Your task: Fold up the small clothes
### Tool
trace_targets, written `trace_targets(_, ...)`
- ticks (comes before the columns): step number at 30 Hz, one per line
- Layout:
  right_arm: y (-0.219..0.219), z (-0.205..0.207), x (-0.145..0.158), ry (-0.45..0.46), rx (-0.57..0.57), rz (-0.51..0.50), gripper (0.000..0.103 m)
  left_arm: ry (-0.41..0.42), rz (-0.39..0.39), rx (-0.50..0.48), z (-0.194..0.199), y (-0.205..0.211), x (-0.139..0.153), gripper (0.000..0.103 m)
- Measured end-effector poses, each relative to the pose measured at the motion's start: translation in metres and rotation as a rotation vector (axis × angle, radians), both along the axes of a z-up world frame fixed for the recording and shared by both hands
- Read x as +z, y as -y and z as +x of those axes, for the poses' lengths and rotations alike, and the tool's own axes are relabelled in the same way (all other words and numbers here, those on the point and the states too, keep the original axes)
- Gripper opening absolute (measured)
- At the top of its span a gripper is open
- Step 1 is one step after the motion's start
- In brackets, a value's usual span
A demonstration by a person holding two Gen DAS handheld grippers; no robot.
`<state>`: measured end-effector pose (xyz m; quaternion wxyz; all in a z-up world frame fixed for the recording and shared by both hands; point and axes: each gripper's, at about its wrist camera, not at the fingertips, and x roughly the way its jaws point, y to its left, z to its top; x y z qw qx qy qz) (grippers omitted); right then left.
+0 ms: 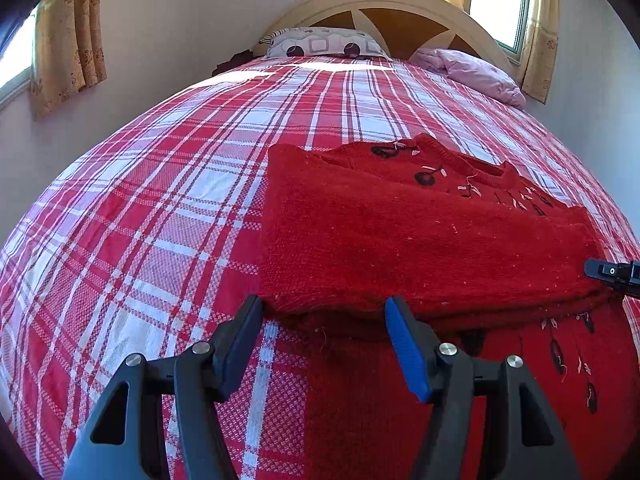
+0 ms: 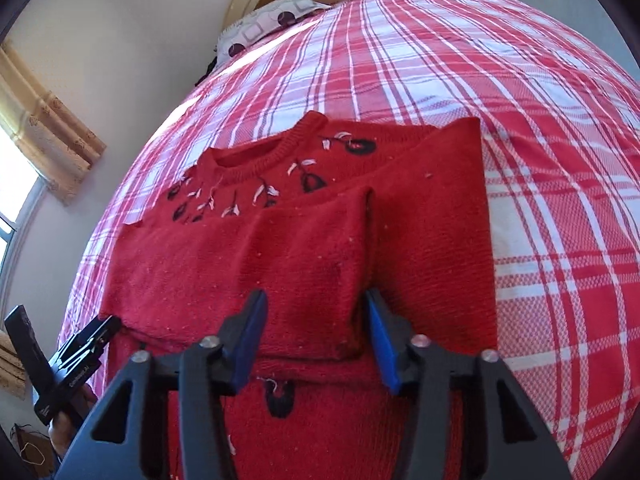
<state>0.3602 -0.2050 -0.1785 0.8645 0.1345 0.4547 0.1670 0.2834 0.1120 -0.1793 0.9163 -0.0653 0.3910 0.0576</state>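
Note:
A red knitted sweater point(image 1: 400, 232) with dark embroidered flowers lies on the plaid bed, its sleeves and sides folded inward over the body. My left gripper point(image 1: 324, 316) stands open, its fingers astride the near left corner of the folded layer, with the pads clear of the cloth. My right gripper point(image 2: 316, 316) is open too. Its blue pads point(image 2: 382, 340) flank the near end of a folded sleeve on the sweater point(image 2: 304, 256) without pinching it. The left gripper point(image 2: 88, 340) also shows at the sweater's left edge in the right wrist view. The right gripper's tip point(image 1: 612, 276) shows at the far right in the left wrist view.
The red and white plaid bedcover point(image 1: 160, 208) spreads all around the sweater. A patterned pillow point(image 1: 320, 42) and a pink pillow point(image 1: 476, 72) lie by the arched headboard point(image 1: 400, 4). Curtained windows sit on both walls. A hand point(image 2: 68, 432) holds the left gripper.

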Motion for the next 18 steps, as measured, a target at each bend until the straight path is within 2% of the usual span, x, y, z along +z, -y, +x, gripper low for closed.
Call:
trace_targets(1, -0.001, 0.0, 0.0, -0.005, 0.007, -0.005, 0.028, 0.002, -0.001, 0.0, 0.0, 0.0, 0.0, 0.064)
trace_targets(3, 0.001, -0.003, 0.003, 0.005, 0.006, -0.02, 0.014, 0.002, -0.001, 0.002, -0.001, 0.0, 0.0, 0.064)
trace_targets(9, 0.022, -0.011, 0.032, 0.104, -0.021, 0.002, 0.009, 0.005, 0.009, -0.002, -0.001, 0.001, 0.001, 0.064)
trace_targets(11, 0.028, -0.015, 0.036, 0.131, -0.044, -0.03, 0.007, 0.009, -0.001, -0.001, -0.003, -0.001, 0.002, 0.064)
trace_targets(14, 0.038, -0.016, 0.026, 0.113, -0.098, -0.086, 0.005, 0.025, -0.028, 0.004, -0.006, -0.005, 0.004, 0.064)
trace_targets(16, 0.046, -0.013, 0.015, 0.074, -0.091, -0.048, 0.005, 0.02, -0.029, 0.011, -0.006, -0.006, 0.003, 0.064)
trace_targets(18, 0.046, -0.014, 0.01, 0.072, -0.061, -0.009, 0.011, 0.018, -0.029, 0.01, -0.005, -0.005, 0.003, 0.064)
